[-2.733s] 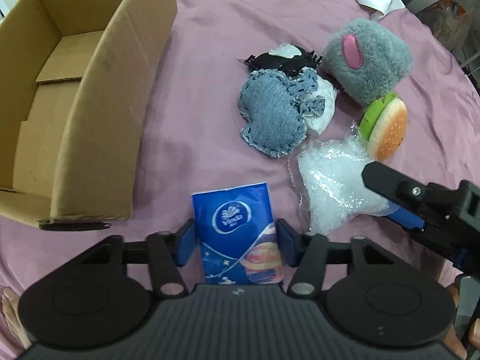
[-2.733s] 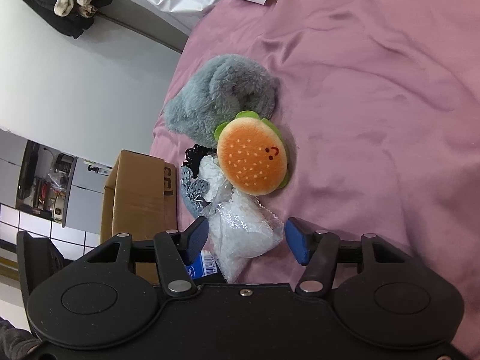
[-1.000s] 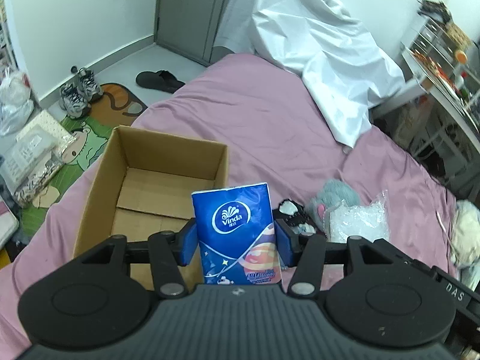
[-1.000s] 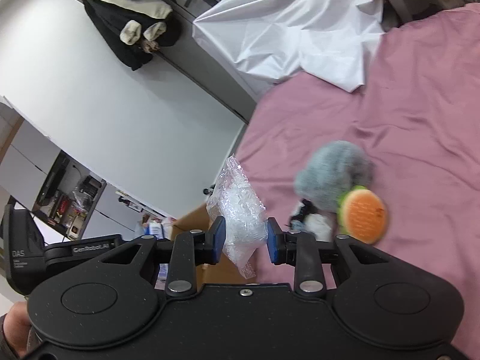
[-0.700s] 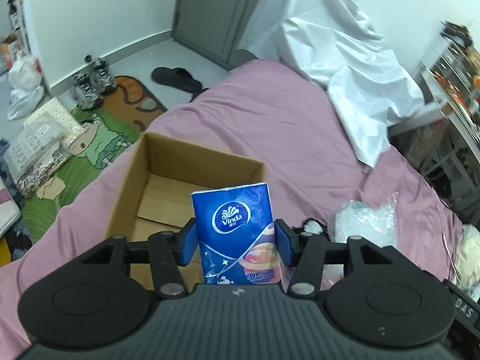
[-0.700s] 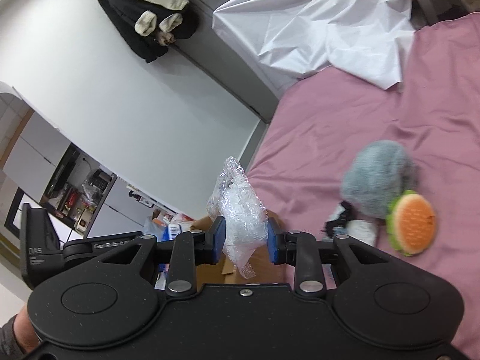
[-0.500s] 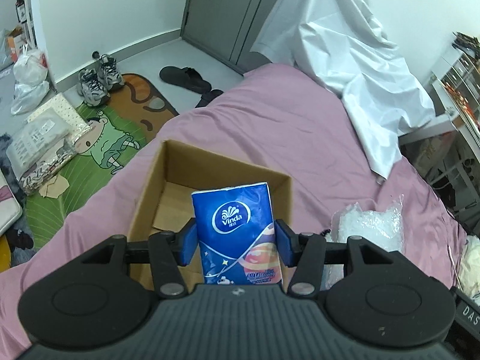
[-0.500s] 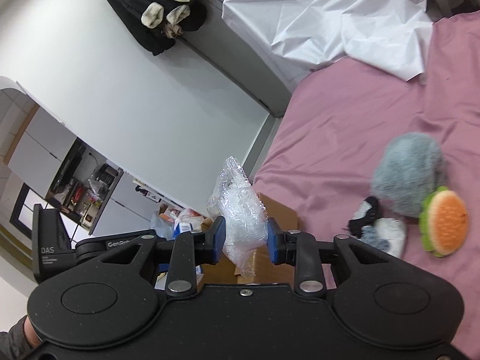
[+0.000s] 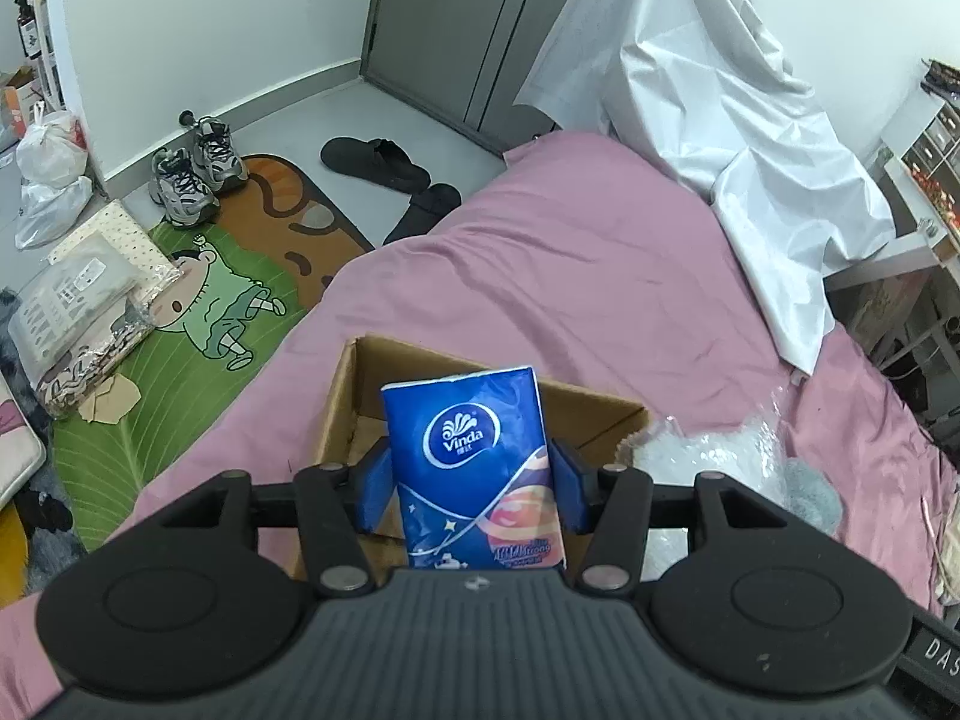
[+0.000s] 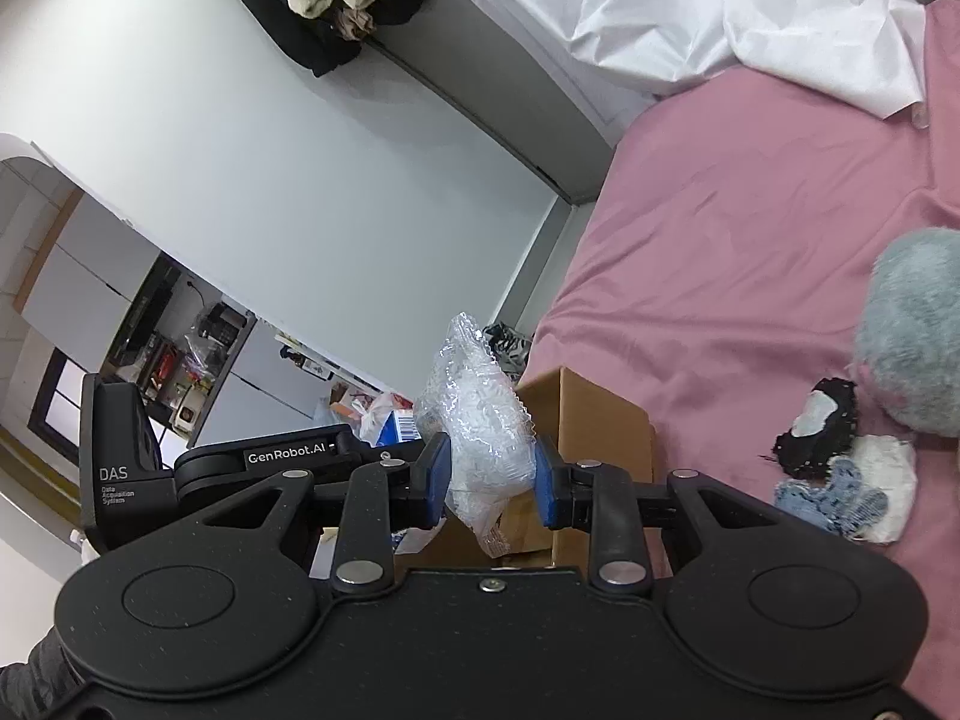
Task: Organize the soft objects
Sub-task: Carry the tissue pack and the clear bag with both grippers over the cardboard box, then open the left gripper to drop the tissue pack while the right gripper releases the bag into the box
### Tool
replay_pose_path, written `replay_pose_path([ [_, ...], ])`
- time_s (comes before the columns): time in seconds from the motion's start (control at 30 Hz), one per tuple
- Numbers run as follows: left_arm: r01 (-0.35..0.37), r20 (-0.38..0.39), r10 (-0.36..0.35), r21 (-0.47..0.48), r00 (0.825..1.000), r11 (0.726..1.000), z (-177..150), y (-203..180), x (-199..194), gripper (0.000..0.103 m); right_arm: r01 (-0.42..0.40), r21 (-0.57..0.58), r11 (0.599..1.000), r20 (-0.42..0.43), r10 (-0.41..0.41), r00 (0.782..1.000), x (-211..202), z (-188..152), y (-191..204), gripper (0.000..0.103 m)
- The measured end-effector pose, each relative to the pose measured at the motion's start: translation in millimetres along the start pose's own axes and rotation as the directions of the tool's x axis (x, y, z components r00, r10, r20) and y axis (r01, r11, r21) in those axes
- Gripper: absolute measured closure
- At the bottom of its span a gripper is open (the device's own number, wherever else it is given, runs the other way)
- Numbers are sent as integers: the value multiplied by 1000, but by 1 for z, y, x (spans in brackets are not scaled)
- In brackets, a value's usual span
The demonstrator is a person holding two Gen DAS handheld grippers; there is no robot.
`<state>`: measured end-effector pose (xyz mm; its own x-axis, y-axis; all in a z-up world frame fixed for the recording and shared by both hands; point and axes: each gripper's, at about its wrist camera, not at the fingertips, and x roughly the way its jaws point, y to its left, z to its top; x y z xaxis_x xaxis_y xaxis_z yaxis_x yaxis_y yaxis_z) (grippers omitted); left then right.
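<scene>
My left gripper [image 9: 471,489] is shut on a blue Vinda tissue pack [image 9: 474,456] and holds it above the open cardboard box [image 9: 342,402] on the pink bed. My right gripper [image 10: 491,483] is shut on a clear plastic bag of white filling [image 10: 477,420], held in the air beside the box [image 10: 600,420]. That bag also shows in the left wrist view [image 9: 714,456]. A grey plush [image 10: 912,348], a black and white scrap [image 10: 819,414] and a denim patch [image 10: 840,498] lie on the bed at the right.
A white sheet [image 9: 720,120] covers the far end of the bed. Sneakers [image 9: 192,168], slippers [image 9: 378,162], a cartoon mat [image 9: 198,306] and bags lie on the floor to the left. Shelving [image 9: 924,180] stands at the right.
Both grippers have lifted their loads off the bed and moved left toward the box. The box now sits right under the tissue pack; the burger plush has left the right view.
</scene>
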<state>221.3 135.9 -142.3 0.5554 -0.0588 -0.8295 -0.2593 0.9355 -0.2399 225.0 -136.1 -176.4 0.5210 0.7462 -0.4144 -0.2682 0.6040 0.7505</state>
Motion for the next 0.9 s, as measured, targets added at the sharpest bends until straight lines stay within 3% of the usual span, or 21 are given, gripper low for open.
replay_pose_path([
  [0.23, -33, -8, 33, 13, 999, 999, 3, 2, 6, 41, 2, 5, 1000, -24, -2, 1000, 10, -2, -2, 74],
  [0.43, -48, 38, 48, 7, 998, 999, 7, 5, -6, 29, 3, 8, 1000, -24, -3, 1000, 16, 1, 1, 74],
  [0.53, -60, 50, 61, -16, 997, 998, 8, 7, -12, 27, -15, -4, 1000, -19, 15, 1000, 17, 2, 5, 67],
  [0.67, -63, 38, 64, -25, 997, 998, 7, 4, -16, 23, -20, -9, 1000, -5, 20, 1000, 6, 0, 9, 51],
  [0.83, -48, 26, 49, -14, 998, 999, 0, -8, -26, 17, 9, -19, 1000, 20, -8, 1000, -14, 2, 11, 43],
  [0.9, -41, 32, 42, -12, 999, 999, -3, -14, -33, 16, 28, -35, 999, 33, -27, 999, -23, 3, 13, 31],
])
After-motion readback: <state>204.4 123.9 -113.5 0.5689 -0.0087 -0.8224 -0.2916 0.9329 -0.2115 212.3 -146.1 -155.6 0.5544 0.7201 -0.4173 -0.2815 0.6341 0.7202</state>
